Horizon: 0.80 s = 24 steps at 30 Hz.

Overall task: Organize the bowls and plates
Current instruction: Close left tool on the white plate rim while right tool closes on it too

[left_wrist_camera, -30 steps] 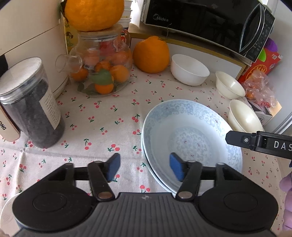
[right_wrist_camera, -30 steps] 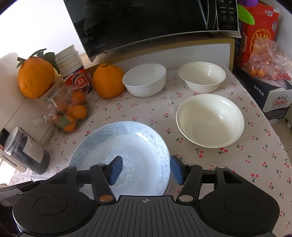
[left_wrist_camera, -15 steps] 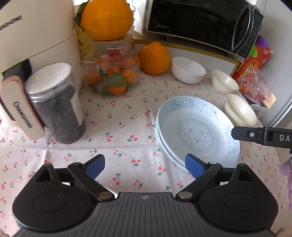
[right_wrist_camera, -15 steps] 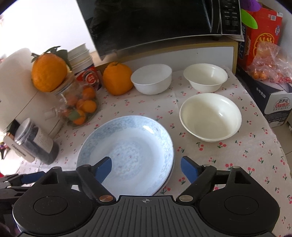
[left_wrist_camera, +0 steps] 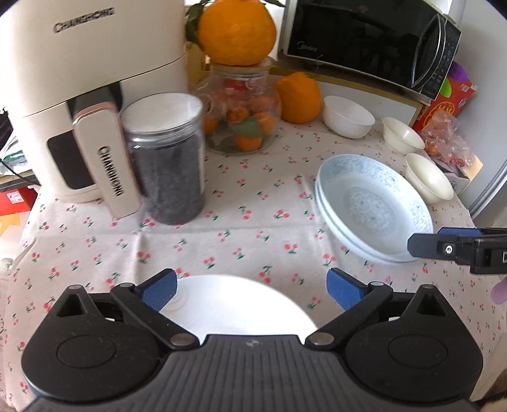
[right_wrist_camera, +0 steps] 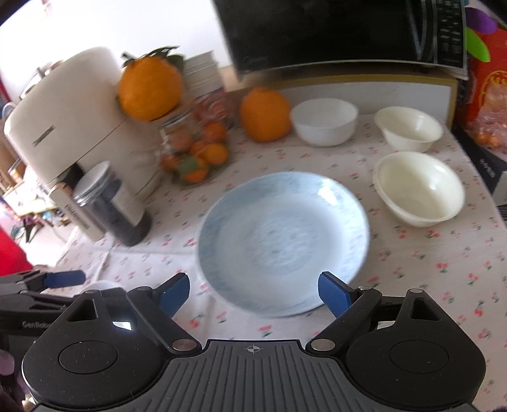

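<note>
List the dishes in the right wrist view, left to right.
blue patterned plate → white bowl → large cream bowl. The small cream bowl behind overlaps the large one's span, so it is left out.

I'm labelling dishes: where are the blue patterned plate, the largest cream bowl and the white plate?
blue patterned plate [right_wrist_camera: 282, 241], right wrist view, centre well.
largest cream bowl [right_wrist_camera: 418, 187], right wrist view, inner wall.
white plate [left_wrist_camera: 237, 304], left wrist view, top surface.

A surface [left_wrist_camera: 253, 222] under a white cloth printed with small red cherries fills mid-frame. A black microwave [left_wrist_camera: 364, 44] sits on a pale shelf at upper right; a cream appliance [left_wrist_camera: 88, 95] stands at upper left. Bright daylight washes the wall [right_wrist_camera: 95, 25] behind.
</note>
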Tool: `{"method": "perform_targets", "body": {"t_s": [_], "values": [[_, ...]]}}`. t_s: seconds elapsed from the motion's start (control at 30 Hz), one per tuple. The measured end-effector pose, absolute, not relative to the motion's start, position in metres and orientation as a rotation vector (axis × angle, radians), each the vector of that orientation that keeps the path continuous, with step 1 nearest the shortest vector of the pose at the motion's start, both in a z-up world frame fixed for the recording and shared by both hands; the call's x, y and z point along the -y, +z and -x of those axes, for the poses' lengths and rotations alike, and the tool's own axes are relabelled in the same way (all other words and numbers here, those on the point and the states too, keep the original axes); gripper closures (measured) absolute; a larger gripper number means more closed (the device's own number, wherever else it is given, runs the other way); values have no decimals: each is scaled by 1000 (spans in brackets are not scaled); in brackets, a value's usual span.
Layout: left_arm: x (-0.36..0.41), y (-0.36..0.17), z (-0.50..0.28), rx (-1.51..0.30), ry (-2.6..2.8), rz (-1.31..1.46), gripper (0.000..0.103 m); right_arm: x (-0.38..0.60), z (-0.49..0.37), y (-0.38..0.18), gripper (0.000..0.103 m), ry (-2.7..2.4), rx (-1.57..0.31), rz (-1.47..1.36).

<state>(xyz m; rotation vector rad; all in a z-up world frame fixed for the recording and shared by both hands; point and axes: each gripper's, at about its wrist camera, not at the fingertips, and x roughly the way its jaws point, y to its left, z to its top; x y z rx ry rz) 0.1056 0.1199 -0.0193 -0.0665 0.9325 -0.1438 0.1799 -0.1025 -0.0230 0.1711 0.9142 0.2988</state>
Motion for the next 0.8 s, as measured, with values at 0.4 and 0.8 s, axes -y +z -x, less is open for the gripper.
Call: {"method": "perform_targets", "body": {"t_s": [0.4,0.8], "values": [[-164,-31,-96,-1065,-72,59,2,44,-166,-30,11,425,-1008,-156],[-207,-43,-89,-1198,-111,253,21,13,-156,-54,11,483,-1149,-184]]}}
